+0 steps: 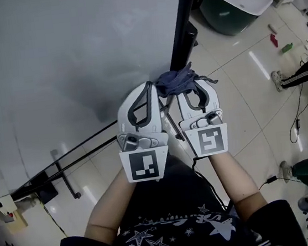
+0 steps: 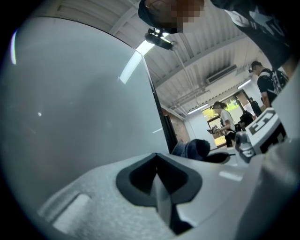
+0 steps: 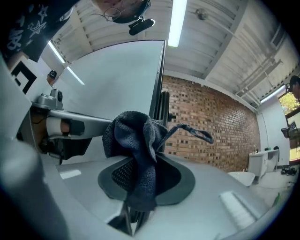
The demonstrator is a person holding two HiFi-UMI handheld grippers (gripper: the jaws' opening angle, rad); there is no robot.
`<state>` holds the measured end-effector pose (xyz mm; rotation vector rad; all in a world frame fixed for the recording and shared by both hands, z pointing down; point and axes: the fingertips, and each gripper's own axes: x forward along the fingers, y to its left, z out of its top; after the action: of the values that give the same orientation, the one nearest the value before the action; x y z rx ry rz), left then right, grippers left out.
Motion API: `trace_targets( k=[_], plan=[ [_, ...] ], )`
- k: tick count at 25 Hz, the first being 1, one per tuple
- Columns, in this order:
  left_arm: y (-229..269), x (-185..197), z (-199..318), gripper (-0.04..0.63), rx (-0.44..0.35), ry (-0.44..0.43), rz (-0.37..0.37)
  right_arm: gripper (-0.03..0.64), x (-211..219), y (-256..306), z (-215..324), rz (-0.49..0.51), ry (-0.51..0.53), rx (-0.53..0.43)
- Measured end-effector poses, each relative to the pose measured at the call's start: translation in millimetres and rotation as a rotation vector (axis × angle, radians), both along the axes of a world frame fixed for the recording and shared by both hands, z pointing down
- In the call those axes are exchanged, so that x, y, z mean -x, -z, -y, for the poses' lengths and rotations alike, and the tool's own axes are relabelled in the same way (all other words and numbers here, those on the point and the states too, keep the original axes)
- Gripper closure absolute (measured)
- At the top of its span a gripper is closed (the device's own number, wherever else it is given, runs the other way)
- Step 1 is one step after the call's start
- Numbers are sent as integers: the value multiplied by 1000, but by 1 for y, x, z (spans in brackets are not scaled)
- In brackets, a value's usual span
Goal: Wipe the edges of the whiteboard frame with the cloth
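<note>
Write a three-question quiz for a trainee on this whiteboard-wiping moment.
1. True or false: the right tongs are clamped on the cloth.
2. Pick one. In the head view the cloth lies closest to: A) the whiteboard's black frame; B) the floor; C) the white tub.
3. Fill in: the left tongs are ____, with nothing between them.

Key: 1 true; 2 A; 3 shut.

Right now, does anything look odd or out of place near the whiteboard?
Only the cloth: it's wadded in the shut right gripper beside the whiteboard frame, with a frayed strand sticking out sideways.
</note>
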<state>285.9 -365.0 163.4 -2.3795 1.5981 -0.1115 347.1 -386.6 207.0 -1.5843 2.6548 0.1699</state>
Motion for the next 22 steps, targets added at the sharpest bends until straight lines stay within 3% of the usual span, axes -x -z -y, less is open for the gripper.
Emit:
trace_targets(
  k=[11, 22],
  plan=[
    [-76, 5, 5, 591, 144, 39, 39, 534, 1, -102, 6, -77, 13, 186],
    [-145, 29, -20, 591, 293, 110, 54, 534, 9, -134, -1, -135, 9, 195]
  ],
)
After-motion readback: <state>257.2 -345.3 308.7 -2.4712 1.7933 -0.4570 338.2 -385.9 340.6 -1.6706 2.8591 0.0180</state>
